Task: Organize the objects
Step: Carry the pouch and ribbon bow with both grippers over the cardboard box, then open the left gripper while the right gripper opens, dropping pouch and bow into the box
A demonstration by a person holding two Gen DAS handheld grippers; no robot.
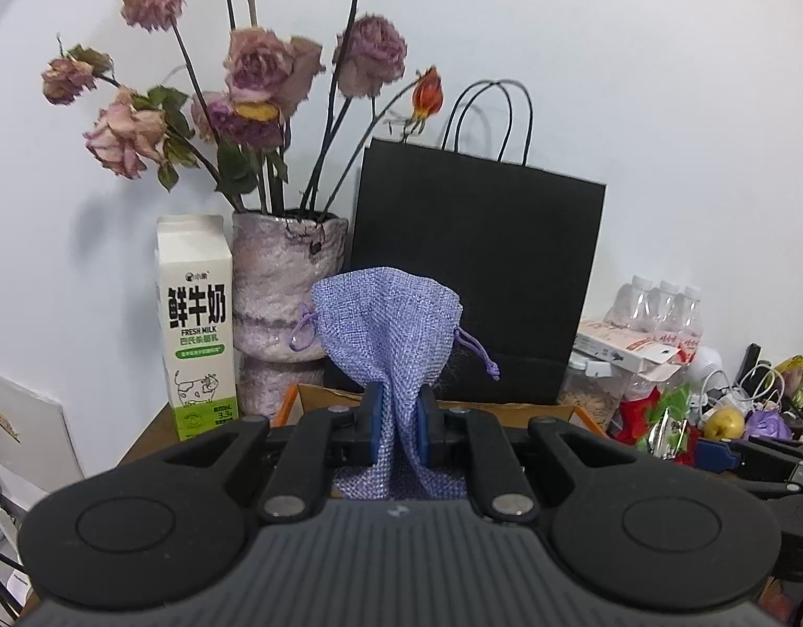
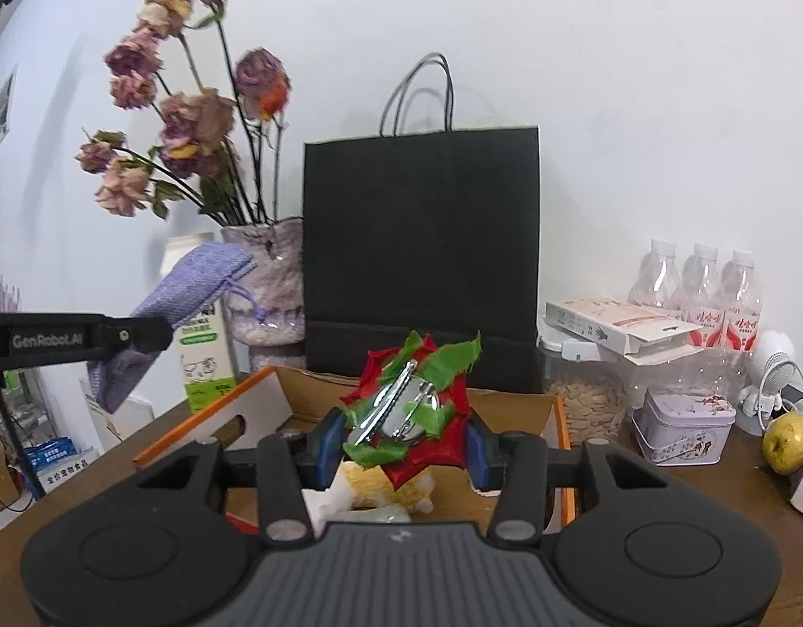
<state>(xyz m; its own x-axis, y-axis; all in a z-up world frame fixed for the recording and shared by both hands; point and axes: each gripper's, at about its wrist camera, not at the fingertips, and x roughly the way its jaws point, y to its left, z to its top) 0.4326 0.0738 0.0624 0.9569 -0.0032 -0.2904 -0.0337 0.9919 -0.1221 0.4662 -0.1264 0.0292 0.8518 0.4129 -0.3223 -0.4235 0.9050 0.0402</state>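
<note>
Your left gripper point(image 1: 399, 426) is clamped tight on the lilac drawstring pouch point(image 1: 388, 321), its blue pads pinching the weave into a narrow waist low on the bag. The gathered mouth and its purple cords stand up above the jaws; a little of the bottom shows below them. It is coarse, soft cloth that folds wherever you squeeze it, and it looks light and near empty, so it will flop rather than resist. Held at the middle like this it will not slip, but the free ends will swing and drag; take hold nearer the gathered neck if you want it to hang straight.

Your right gripper point(image 2: 404, 441) is closed on a red and green fabric flower clip point(image 2: 409, 407), shiny metal clasp facing up, the pads pressing on the red petals at either side. The petals are thin and yielding, the clasp stiff and slick, so the grip rests on soft material around a hard core; keep the pressure even or it may twist. It hangs just above the open cardboard box point(image 2: 561, 418), where a plush toy point(image 2: 380, 491) already lies.

Beyond the box stand the black paper bag point(image 1: 477, 271), the vase of dried roses point(image 1: 289, 308) and the milk carton point(image 1: 195, 324), all close enough for a swinging pouch to brush.
</note>
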